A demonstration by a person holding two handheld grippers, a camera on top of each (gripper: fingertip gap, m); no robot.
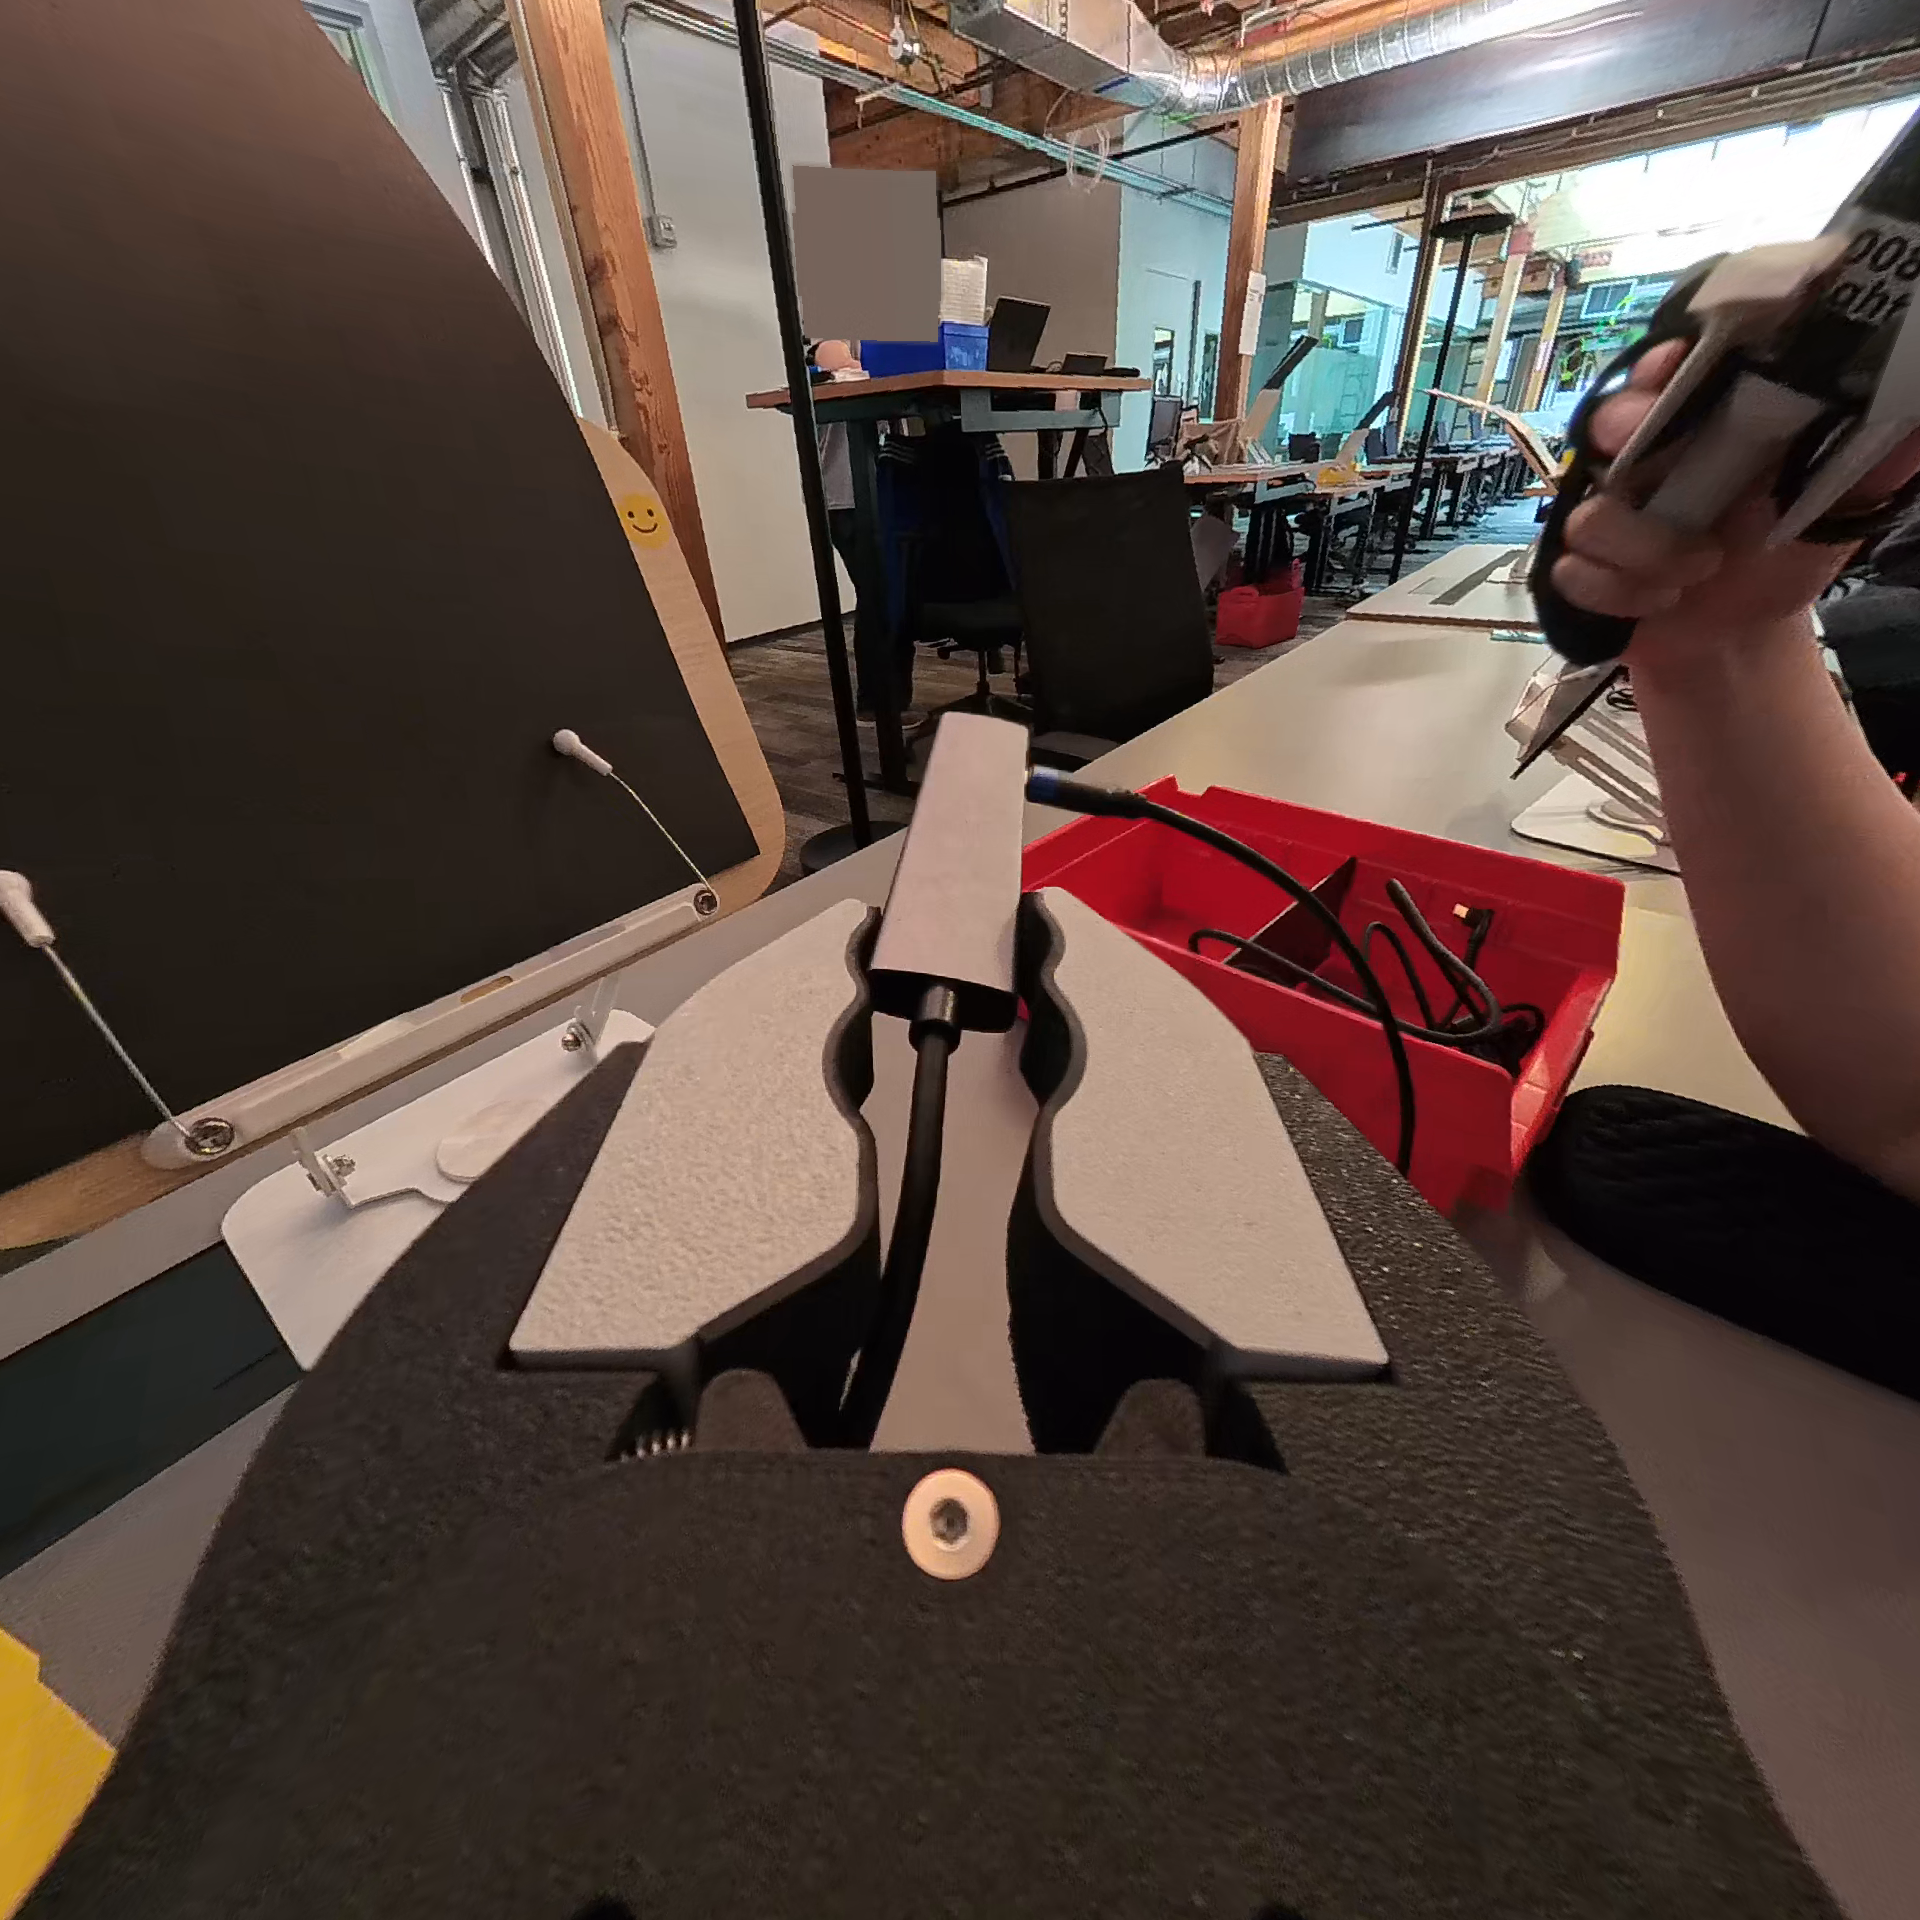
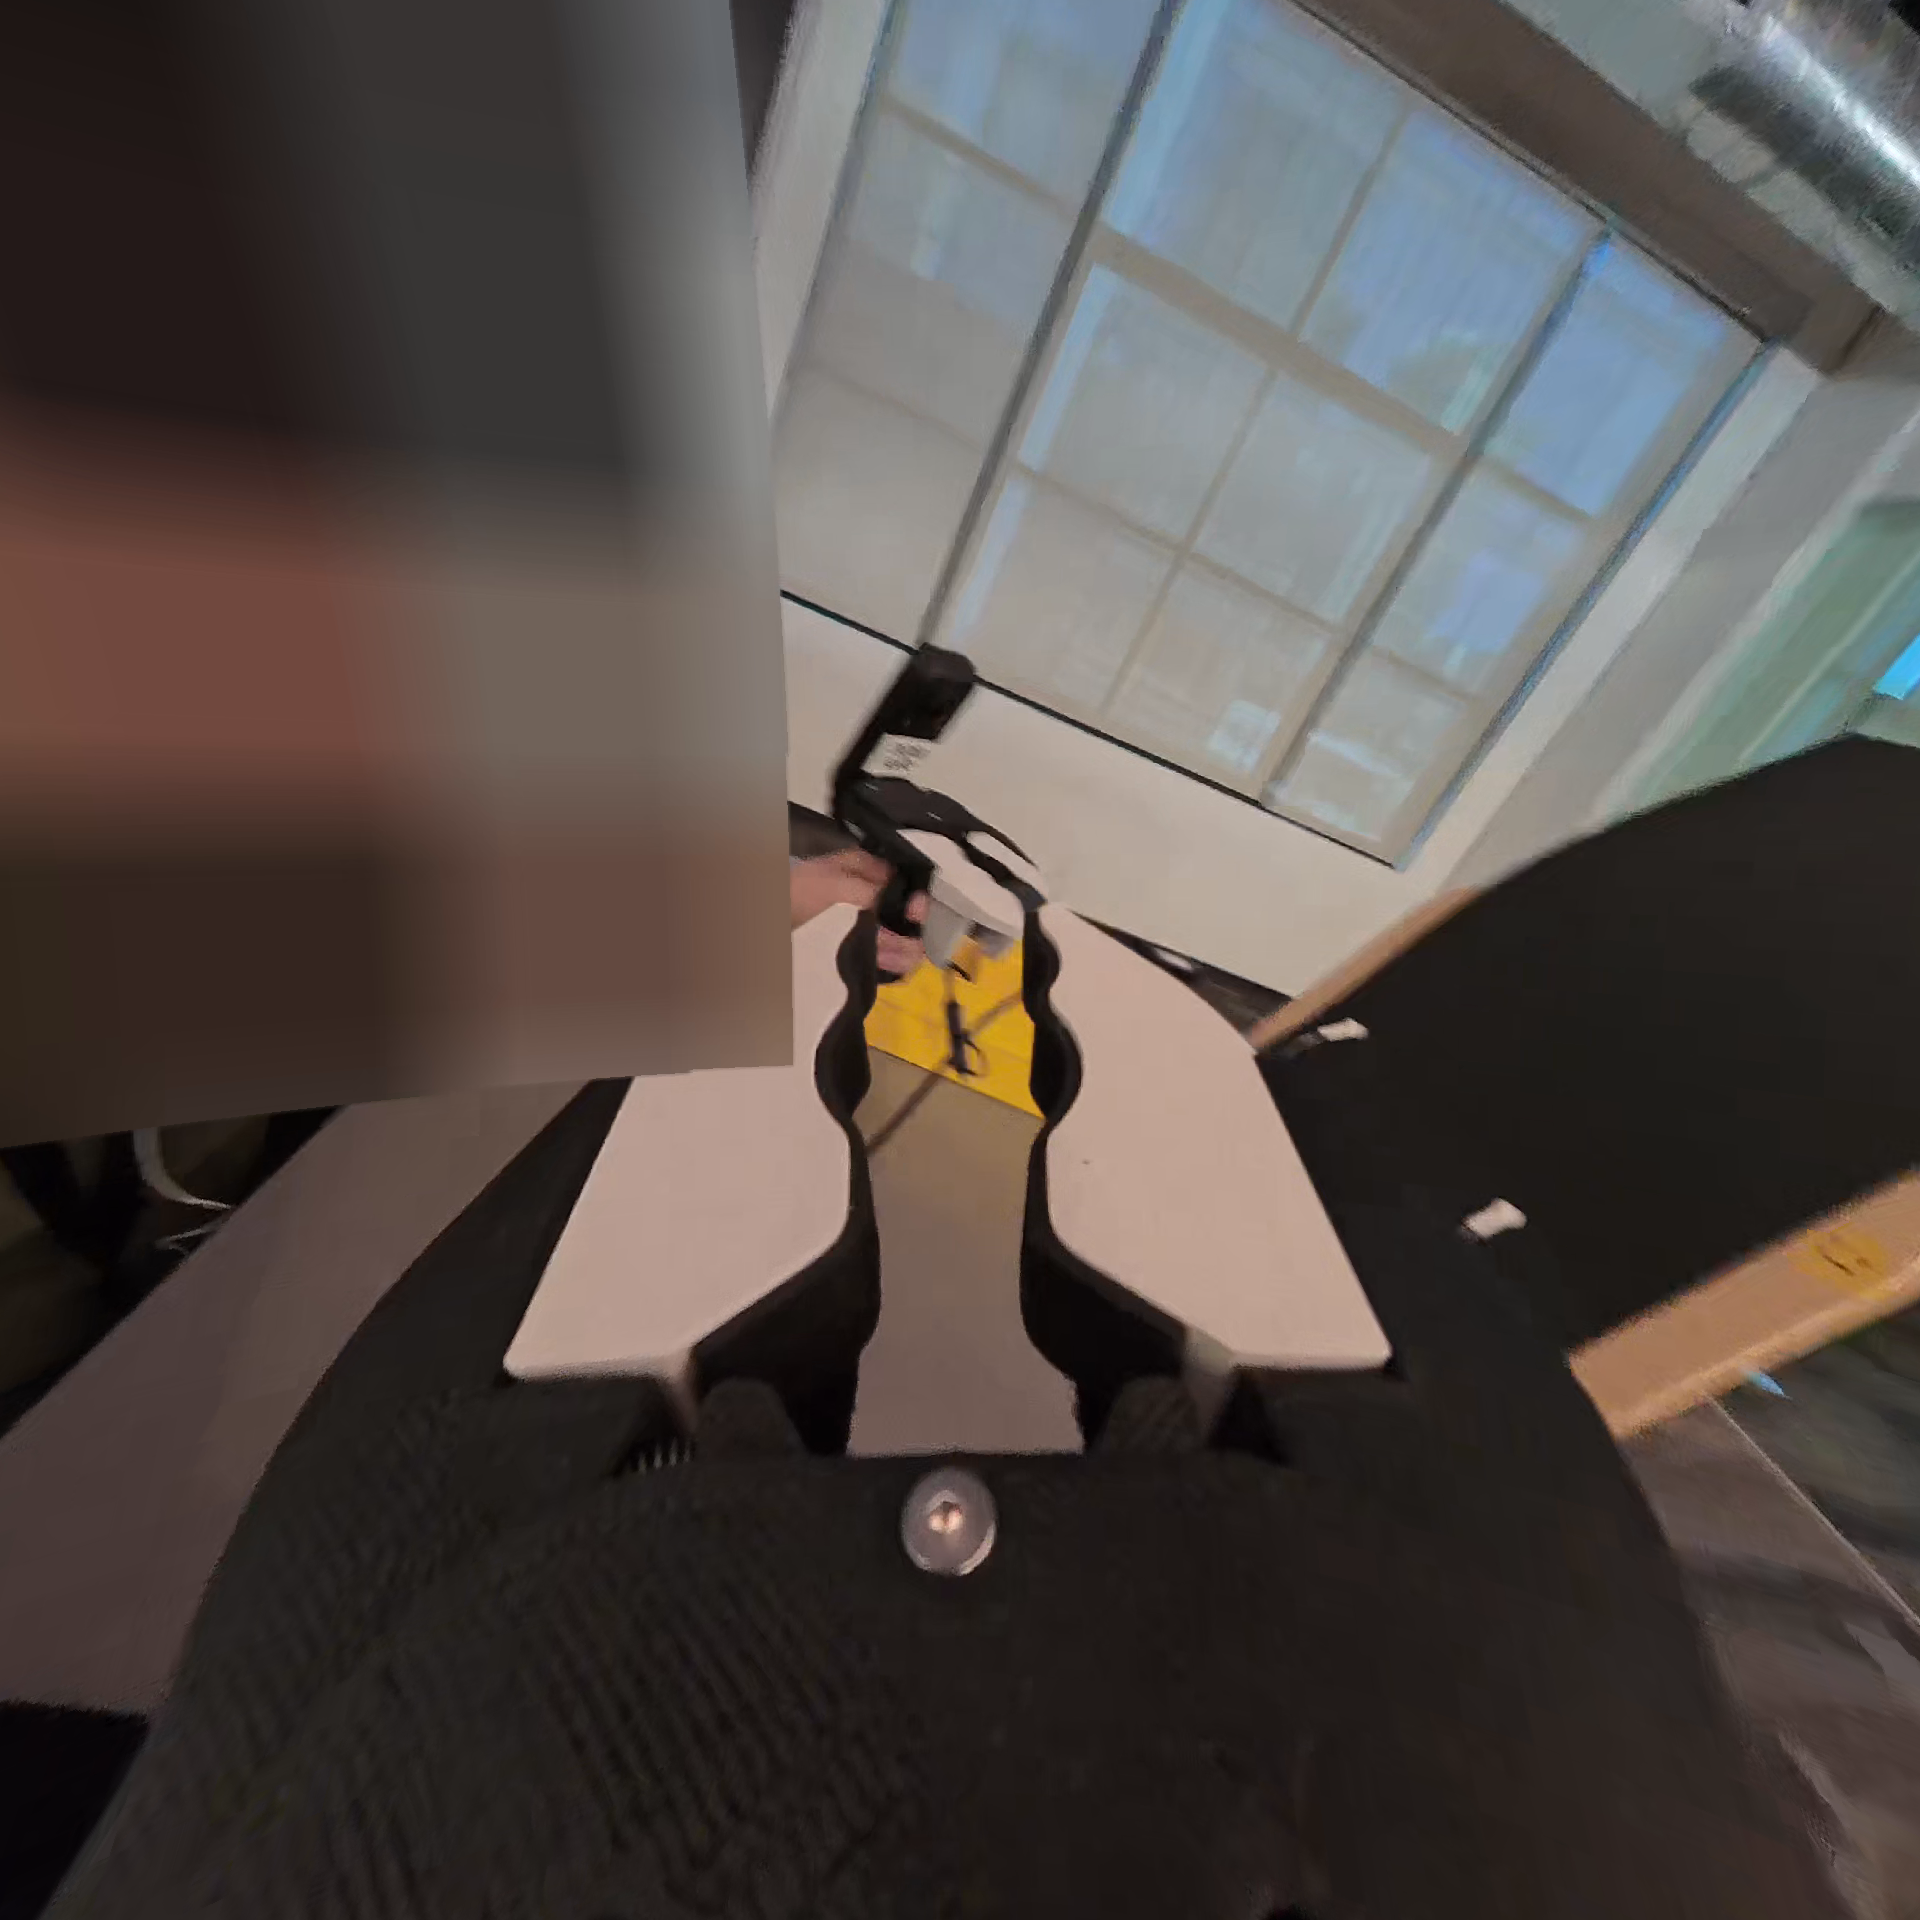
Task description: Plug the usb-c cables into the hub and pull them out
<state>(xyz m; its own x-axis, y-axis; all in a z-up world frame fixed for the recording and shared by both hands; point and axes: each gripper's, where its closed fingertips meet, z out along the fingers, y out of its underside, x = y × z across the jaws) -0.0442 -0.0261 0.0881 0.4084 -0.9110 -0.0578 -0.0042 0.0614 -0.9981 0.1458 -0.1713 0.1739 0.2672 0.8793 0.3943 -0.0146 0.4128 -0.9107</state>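
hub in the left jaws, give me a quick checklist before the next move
1. Hub clamped in left gripper: ok.
2. Black cable plug seated in the hub's side: ok.
3. Cable slack runs into red bin, not taut: ok.
4. Right gripper jaws empty, open: ok.
5. Right gripper aimed at the plug: not ok, raised and pointing elsewhere.
6. Free ports on the hub: cannot tell.

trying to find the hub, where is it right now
In the left wrist view the grey hub sits clamped between the left hand-held gripper fingers, just left of the red bin.
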